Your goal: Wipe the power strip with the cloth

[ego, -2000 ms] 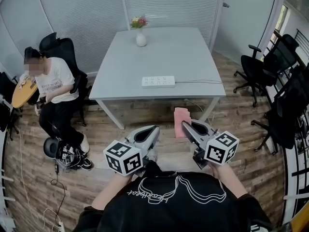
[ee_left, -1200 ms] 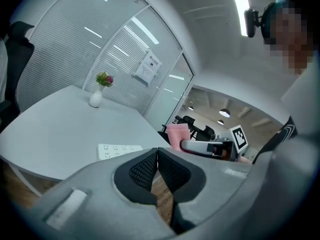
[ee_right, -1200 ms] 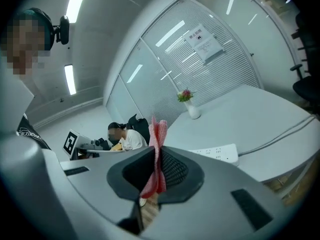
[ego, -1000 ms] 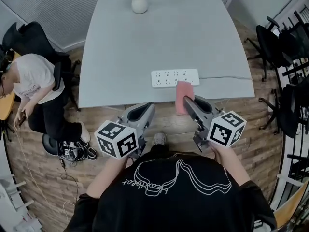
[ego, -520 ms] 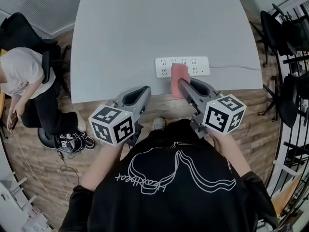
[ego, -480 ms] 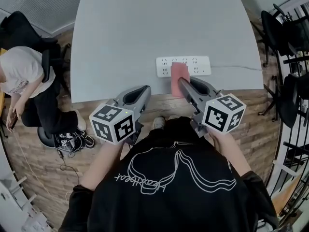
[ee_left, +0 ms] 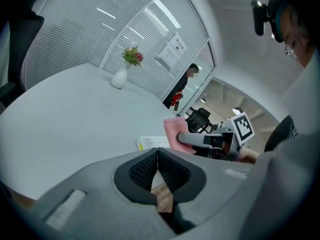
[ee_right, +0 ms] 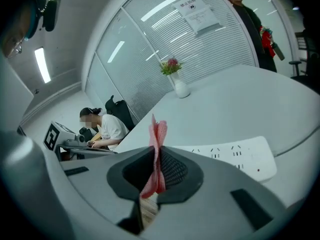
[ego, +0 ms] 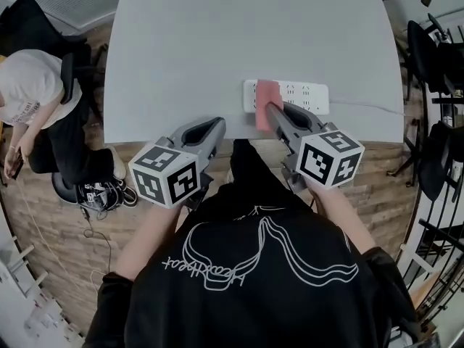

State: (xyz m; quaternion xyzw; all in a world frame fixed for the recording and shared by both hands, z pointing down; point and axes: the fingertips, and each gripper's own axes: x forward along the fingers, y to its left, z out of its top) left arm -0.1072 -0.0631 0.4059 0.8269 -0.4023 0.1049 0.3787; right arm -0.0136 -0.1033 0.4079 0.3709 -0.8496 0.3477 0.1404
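**Pink cloth pinched in the right tongs, at the power strip**

The white power strip (ego: 306, 96) lies flat on the table (ego: 217, 42), close to its near edge and directly ahead of the right tongs (ego: 269, 112). In the head view its left end is hidden behind the cloth (ego: 266, 98). Its sockets face up, and a thin white cable (ego: 370, 106) runs off from its far end, away to the right of those tongs.

The right tongs are clamped on the pink cloth. In the right gripper view the folded fabric stands upright between the two pressed pads and sticks out above the tips. Whether the cloth touches the strip cannot be told.

The left tongs (ego: 215, 124) are closed with nothing between the jaws; their pads meet. They sit to the left of the right tongs, near the table's near edge and apart from the strip.

Far ahead of both tongs, a white vase of flowers (ee_right: 178, 87) stands on the table. Off to the left of the left tongs, a seated person (ego: 29, 96) in a white shirt sits beside the table on the wooden floor (ego: 51, 252). Black office chairs (ego: 435, 56) stand to the right of the right tongs.
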